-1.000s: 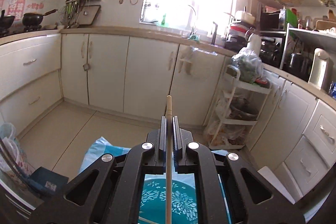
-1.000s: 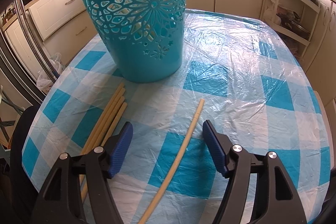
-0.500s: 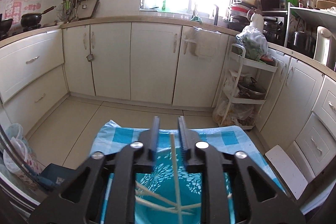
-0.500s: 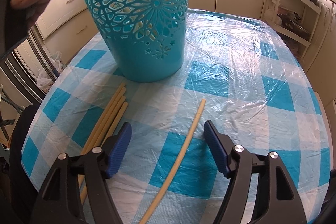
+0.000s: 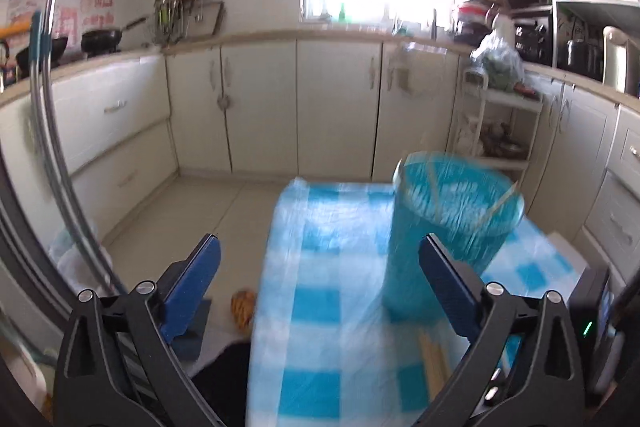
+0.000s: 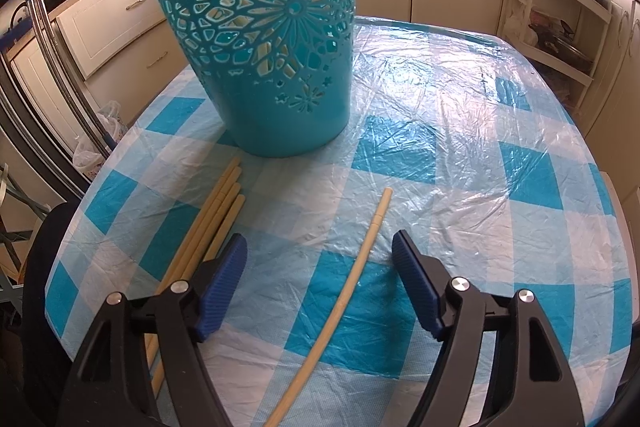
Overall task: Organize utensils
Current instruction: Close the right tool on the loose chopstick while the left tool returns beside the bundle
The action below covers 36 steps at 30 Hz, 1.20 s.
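Right wrist view: a lone chopstick (image 6: 349, 285) lies on the desk (image 6: 500, 147), tip toward the bin (image 6: 272, 39), between the right tool (image 6: 320, 263)'s spread fingers. Since a second ago, the left tool (image 5: 320, 259) has let go its chopstick and gapes empty. Left view is blurred; bundle (image 6: 208, 227) partly hidden.

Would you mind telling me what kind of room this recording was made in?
Most likely a home kitchen: cream base cabinets run under a countertop, a black wok sits on the stove, and a rack of hanging utensils hangs on the wall.
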Motion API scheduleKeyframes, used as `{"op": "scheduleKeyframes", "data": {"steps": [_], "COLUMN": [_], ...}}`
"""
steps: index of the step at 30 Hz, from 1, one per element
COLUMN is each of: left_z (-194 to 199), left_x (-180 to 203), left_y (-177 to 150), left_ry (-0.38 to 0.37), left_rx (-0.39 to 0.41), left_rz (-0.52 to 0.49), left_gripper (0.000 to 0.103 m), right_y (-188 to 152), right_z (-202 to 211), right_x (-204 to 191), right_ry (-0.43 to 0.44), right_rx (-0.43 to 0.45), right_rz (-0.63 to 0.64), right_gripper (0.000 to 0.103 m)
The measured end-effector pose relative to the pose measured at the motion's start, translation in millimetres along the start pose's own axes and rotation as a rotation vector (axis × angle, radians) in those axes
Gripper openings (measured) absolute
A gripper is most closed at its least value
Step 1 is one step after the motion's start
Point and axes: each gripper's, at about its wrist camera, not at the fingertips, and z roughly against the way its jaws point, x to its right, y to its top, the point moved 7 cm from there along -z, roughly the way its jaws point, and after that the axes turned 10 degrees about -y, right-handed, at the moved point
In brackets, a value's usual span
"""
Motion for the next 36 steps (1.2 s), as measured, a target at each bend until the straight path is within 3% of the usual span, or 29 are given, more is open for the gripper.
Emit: {"op": "scheduleKeyframes", "data": {"steps": [6,16,21,25,30,33,36], "left_z": [-47.5,-92.1,-102.7,-103.3,-102.7,-102.4,-102.8], "left_x": [-4.3,-2.4,-14.6,-20.7,-20.1,-18.6,-17.9], "left_y": [-48.6,-72.1,-87.1,-88.3,-90.6,-91.5,-91.4], "left_ry": [0.022,0.005,-0.017,-0.016,-0.021,-0.025,-0.025], "left_rx": [-0.194,-0.271,-0.343,-0.345,-0.354,-0.359,-0.363], "left_rz": [-0.033,0.003,0.092,0.114,0.113,0.116,0.111], "left_gripper": [0.095,0.095,0.095,0.095,0.095,0.095,0.095], "right_y": [-4.7,-8.7,2.6,11.6,9.0,1.1,-4.7], "right_z": [4.6,10.8,2.0,-7.3,-3.4,2.6,5.7], "right_x": [10.1,25.7,30.3,30.0,13.2,7.9,16.9], "right_ry": [-0.008,-0.017,-0.08,-0.153,-0.148,-0.114,-0.088], "right_rx": [0.007,0.008,-0.011,-0.021,-0.02,-0.032,-0.052], "right_rz": [-0.046,-0.153,-0.132,-0.075,0.043,0.086,0.052], "right_gripper": [0.072,0.07,0.058,0.043,0.012,0.008,0.009]}}
